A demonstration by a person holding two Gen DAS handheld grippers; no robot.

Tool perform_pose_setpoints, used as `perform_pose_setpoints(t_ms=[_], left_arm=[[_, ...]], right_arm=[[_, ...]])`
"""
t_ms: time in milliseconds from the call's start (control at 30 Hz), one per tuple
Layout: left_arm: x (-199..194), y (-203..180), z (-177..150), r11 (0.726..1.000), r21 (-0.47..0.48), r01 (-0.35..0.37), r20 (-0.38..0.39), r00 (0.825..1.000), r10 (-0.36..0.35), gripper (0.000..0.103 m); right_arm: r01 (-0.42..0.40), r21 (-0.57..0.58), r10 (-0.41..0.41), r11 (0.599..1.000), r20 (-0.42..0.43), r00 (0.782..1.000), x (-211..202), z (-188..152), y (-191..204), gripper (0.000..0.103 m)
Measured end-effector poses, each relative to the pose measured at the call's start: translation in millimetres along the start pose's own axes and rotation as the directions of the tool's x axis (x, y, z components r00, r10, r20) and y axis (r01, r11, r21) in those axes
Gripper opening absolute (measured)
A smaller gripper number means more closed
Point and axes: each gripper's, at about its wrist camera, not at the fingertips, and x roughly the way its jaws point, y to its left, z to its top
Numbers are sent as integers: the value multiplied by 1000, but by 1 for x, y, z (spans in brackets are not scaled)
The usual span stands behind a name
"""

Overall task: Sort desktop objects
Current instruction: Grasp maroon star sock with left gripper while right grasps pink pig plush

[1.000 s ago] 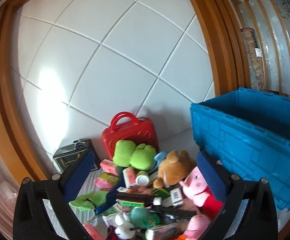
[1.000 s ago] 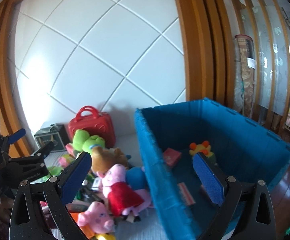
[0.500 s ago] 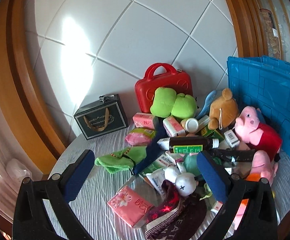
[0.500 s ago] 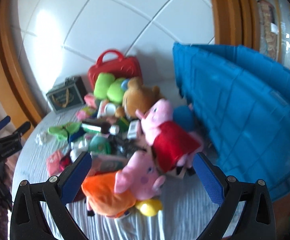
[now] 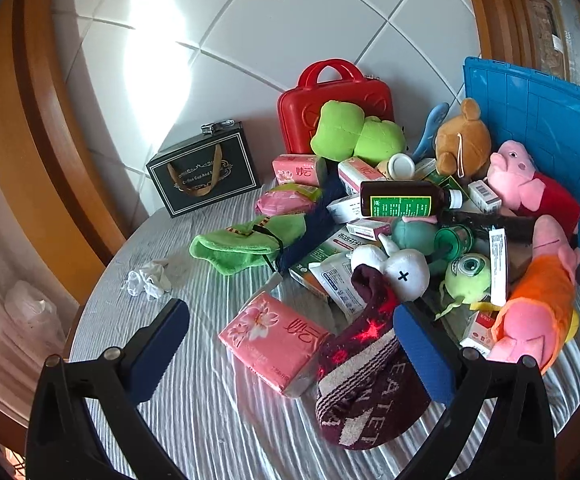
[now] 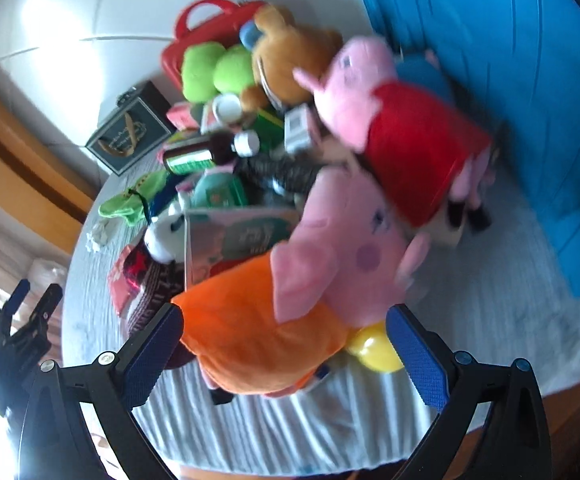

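Observation:
A pile of toys, boxes and bottles lies on the grey striped table. My left gripper is open over a pink tissue pack and a dark red knitted hat. A brown medicine bottle lies on top of the pile. My right gripper is open, its fingers on either side of an orange-dressed pink pig plush. A red-dressed pig plush lies behind it against the blue crate. The view is blurred.
A red case and a black gift box stand at the back by the white wall. Green plush, brown bear and a green sock lie in the pile. A crumpled tissue lies on the left.
Both grippers have tilted down and moved closer to the table. The left now hangs over the tissue pack and hat. The right has closed in around the orange pig plush.

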Motion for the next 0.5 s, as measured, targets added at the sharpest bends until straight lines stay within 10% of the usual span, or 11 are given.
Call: perform_pose_setpoints(t_ms=[333,500], left_arm=[[16,5,-43,987,77,142,-100,986,-134,103],[41,-21,-44,951,155,267,-121,961,-250,103]], right_arm=[[-104,427,161,898,-100,982,76,-8,-29,103],[-83,424,136,902,-97,986,83,-1,-21,103]])
